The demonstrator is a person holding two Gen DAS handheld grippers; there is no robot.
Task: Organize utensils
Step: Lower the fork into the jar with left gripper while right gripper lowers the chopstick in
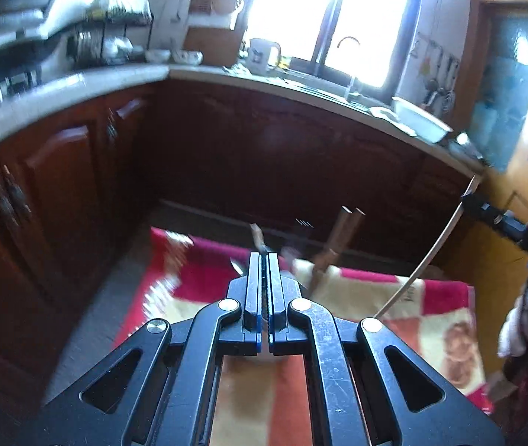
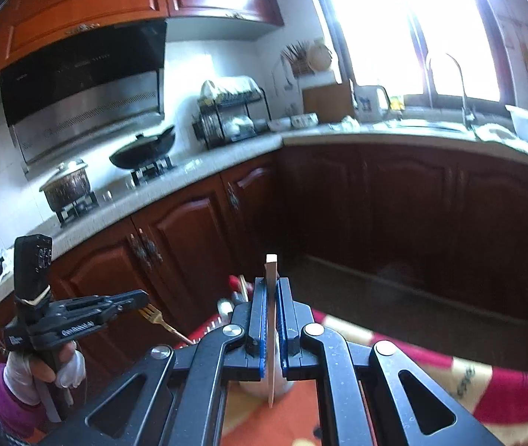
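My right gripper (image 2: 271, 290) is shut on a pale flat chopstick (image 2: 271, 271) that stands upright between its blue pads. The left wrist view shows the same chopstick (image 1: 431, 252) slanting down from the right gripper (image 1: 466, 197). My left gripper (image 1: 263, 260) is shut, and I cannot tell whether the small brown end (image 1: 256, 231) beyond its tips is pinched. In the right wrist view the left gripper (image 2: 144, 297) hangs just above a gold fork's (image 2: 158, 319) tines. Two brown chopsticks (image 1: 342, 238) and blurred fork tines (image 1: 304, 223) stick up past the left gripper.
A red, cream and orange patterned cloth (image 1: 431, 316) covers the surface below. Dark wooden cabinets (image 2: 189, 245) and an L-shaped counter (image 2: 227, 156) ring the area, with a wok (image 2: 145, 150), a pot (image 2: 67, 186), a dish rack (image 2: 230, 115) and a faucet (image 2: 461, 85). White-gloved hands (image 2: 22, 375) hold both grippers.
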